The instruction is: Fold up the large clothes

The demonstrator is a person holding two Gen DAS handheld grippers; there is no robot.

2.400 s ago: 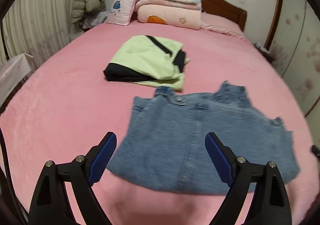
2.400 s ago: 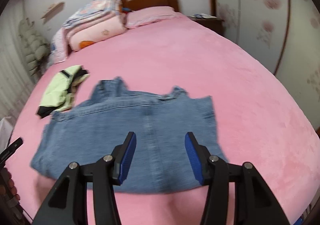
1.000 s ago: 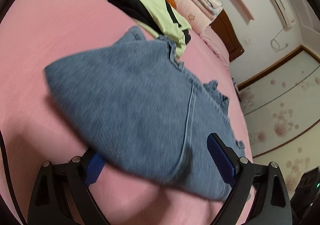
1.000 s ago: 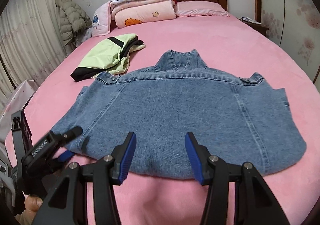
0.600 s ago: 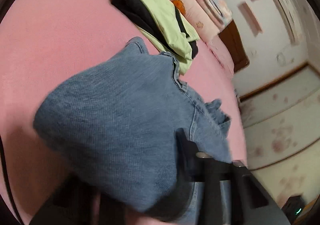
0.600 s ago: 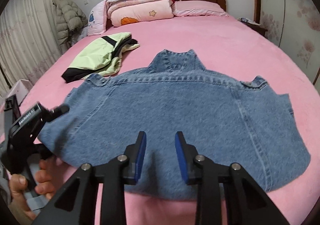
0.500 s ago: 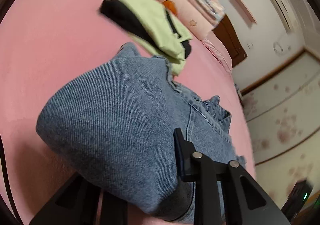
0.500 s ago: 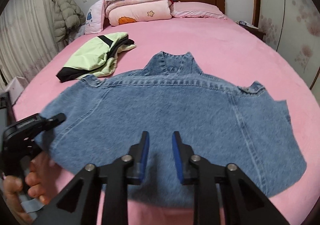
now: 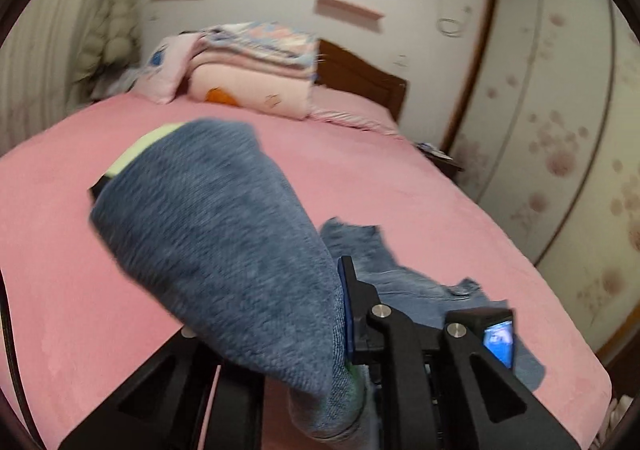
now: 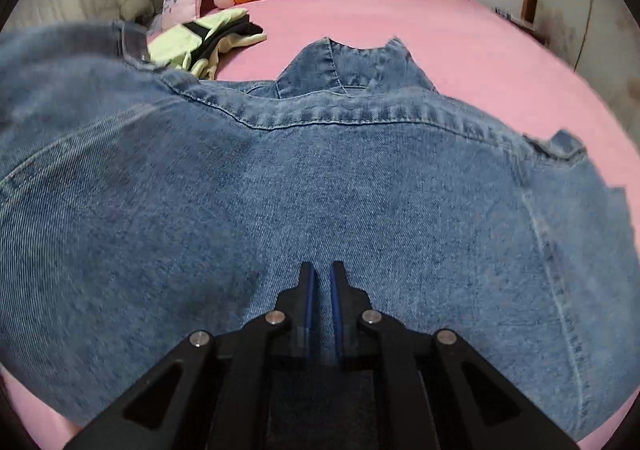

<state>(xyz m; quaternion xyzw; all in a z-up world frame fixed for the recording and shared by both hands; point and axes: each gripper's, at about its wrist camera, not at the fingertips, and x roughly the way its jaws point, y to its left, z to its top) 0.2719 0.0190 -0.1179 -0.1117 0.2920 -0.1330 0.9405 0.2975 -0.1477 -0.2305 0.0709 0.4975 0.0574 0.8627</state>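
Denim jacket fills the frame's center, spread on the pink bed. Left gripper clamps a lifted edge; right gripper, fingers narrowed onto the hem. A weak pinch may drop the fold.

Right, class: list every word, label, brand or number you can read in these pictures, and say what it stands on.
None can be read.
Small lit blue screen by the left hand-held gripper: too blurred to read.
Blue denim jacket: no readable label.
Pink cartoon-print pillow: pictures, no legible words.
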